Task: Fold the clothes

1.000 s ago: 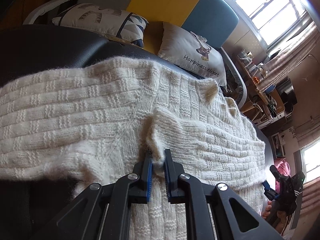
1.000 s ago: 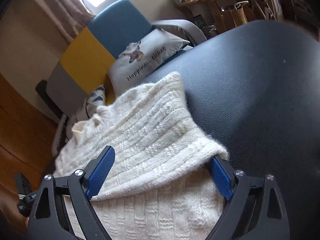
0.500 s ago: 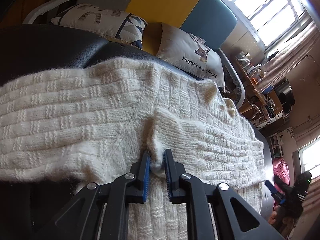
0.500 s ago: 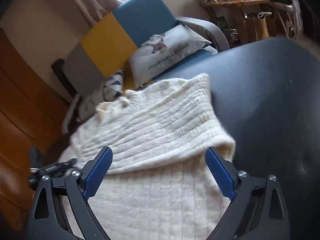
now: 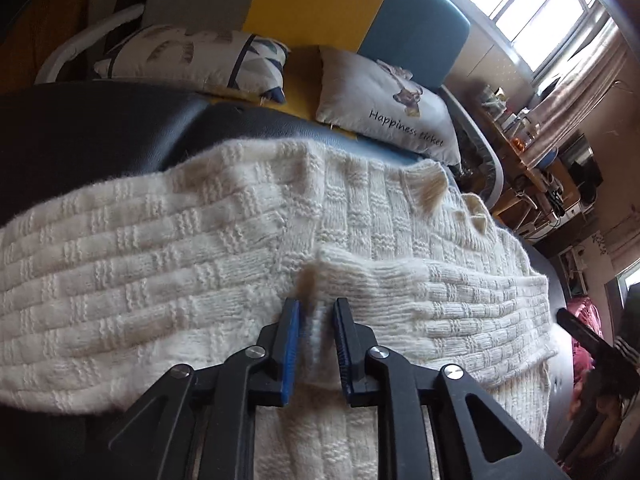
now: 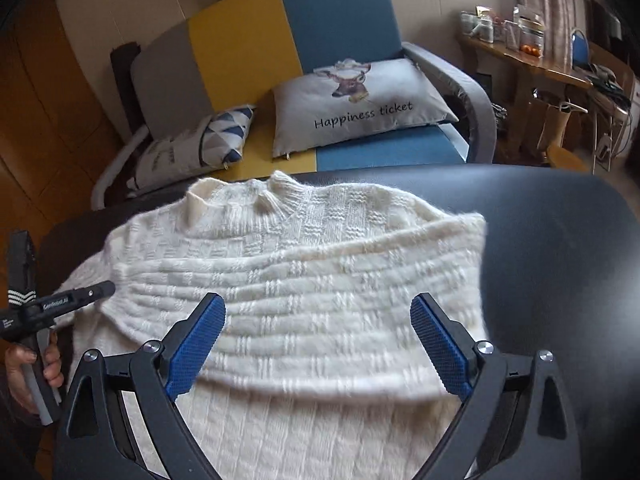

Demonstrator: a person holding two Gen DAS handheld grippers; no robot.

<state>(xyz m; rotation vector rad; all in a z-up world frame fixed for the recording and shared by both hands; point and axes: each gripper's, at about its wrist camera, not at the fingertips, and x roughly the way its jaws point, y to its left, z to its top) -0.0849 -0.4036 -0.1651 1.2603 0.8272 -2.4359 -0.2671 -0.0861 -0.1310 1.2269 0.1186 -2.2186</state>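
Observation:
A cream knitted sweater point(image 5: 200, 260) lies flat on a black padded surface point(image 6: 560, 260), collar toward the sofa. Both sleeves are folded across its body. My left gripper point(image 5: 316, 308) stands low over the end of the left sleeve. Its jaws are opening, and a ridge of the cuff point(image 5: 320, 320) still sits loose between the blue pads. My right gripper point(image 6: 318, 316) hovers wide open above the folded right sleeve point(image 6: 320, 272), with nothing held. In the right wrist view the left gripper point(image 6: 92, 292) shows at the left edge, held by a hand point(image 6: 24, 368).
Behind the surface stands a grey, yellow and blue sofa point(image 6: 328, 20) with a deer cushion point(image 6: 360, 100) and a patterned cushion point(image 6: 200, 144). A cluttered wooden side table point(image 6: 540, 60) is at the far right. Bare black surface lies right of the sweater.
The left jaws have spread apart around the cuff. The right gripper has drawn back and up off the folded sleeve and rolled level, so the whole sweater shows.

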